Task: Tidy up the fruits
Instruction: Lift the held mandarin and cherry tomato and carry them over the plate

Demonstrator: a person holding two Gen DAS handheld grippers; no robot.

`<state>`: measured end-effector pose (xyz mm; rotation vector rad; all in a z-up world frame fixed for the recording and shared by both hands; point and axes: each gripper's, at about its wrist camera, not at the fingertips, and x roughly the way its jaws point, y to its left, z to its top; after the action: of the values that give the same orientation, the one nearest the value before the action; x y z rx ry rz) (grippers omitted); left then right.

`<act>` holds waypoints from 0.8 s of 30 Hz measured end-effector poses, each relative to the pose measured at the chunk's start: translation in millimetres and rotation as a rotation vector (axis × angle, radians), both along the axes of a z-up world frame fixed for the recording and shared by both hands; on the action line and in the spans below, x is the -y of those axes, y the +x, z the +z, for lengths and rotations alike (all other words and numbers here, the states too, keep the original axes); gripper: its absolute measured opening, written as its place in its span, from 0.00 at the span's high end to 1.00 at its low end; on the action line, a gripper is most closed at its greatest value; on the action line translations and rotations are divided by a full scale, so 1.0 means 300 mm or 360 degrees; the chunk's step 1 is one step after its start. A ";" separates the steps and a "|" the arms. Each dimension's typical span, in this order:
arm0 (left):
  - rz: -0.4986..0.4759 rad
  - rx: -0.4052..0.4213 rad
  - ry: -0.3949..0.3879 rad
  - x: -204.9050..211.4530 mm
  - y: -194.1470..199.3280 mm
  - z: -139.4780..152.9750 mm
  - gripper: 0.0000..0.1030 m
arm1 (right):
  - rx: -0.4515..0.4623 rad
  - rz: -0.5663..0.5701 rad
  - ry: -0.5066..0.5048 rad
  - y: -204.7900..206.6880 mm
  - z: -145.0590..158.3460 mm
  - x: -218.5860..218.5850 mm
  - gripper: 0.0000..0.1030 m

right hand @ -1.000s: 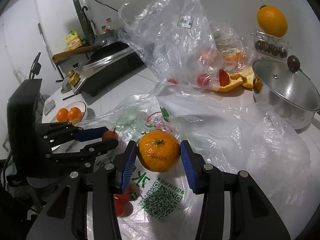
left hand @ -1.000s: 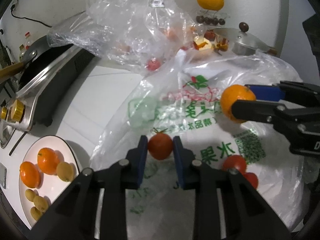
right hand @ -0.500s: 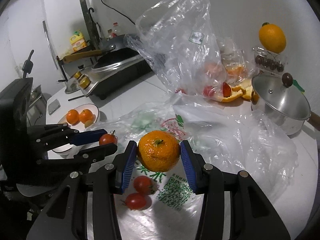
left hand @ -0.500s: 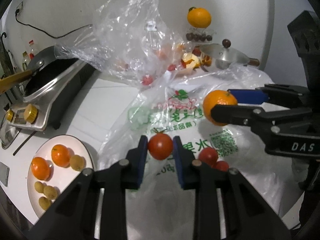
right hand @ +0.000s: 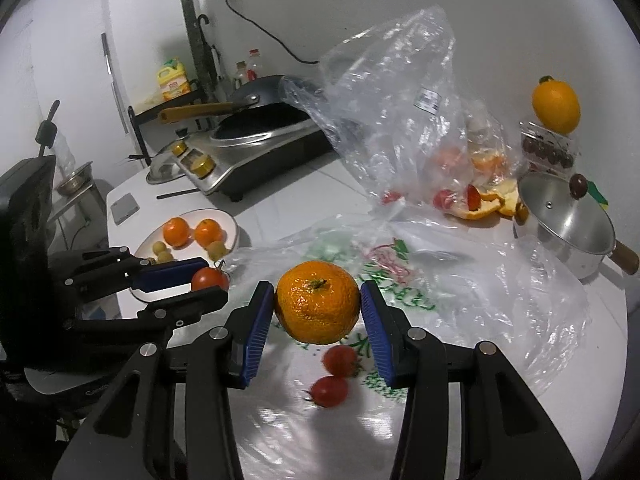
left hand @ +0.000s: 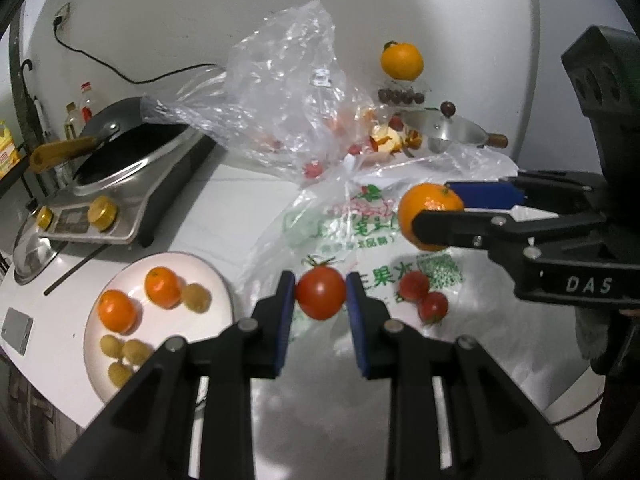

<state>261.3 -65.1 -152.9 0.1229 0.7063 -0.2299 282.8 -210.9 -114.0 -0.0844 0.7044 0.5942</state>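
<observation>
The left tongs [left hand: 321, 295] pinch a tomato [left hand: 321, 294] and the right tongs [right hand: 318, 307] clamp a mandarin [right hand: 317, 302], both held above the printed plastic bag [left hand: 352, 216] where two more tomatoes [right hand: 335, 376] lie. To place them well, I would carry each over the white plate [left hand: 218, 280] at the left and lower it into a bare spot beside the oranges, releasing only near the surface so nothing rolls. The white desk [left hand: 240, 200] is crowded, with an induction cooker [left hand: 120, 200] and a lidded steel pot [right hand: 568, 224] against the wall.
</observation>
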 end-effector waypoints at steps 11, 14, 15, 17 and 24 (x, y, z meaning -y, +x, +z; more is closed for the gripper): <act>0.0107 -0.0015 -0.0041 -0.151 -0.087 -0.021 0.74 | -0.0001 0.0089 -0.0047 -0.051 0.008 -0.134 0.54; 0.0136 -0.0013 -0.0049 -0.185 -0.103 -0.027 0.74 | 0.0006 0.0112 -0.0069 -0.059 0.014 -0.168 0.54; 0.0142 -0.0014 -0.0050 -0.193 -0.105 -0.030 0.74 | 0.0009 0.0117 -0.0072 -0.060 0.016 -0.175 0.54; 0.0158 -0.0018 -0.0051 -0.213 -0.113 -0.039 0.74 | 0.0012 0.0126 -0.0078 -0.062 0.018 -0.193 0.54; 0.0211 -0.0042 -0.0054 -0.275 -0.102 -0.070 0.74 | -0.0008 0.0151 -0.0098 -0.071 0.003 -0.239 0.54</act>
<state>230.8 17.5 -174.0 0.0405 0.7338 -0.1169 261.6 -139.3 -113.0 -0.1745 0.7265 0.6634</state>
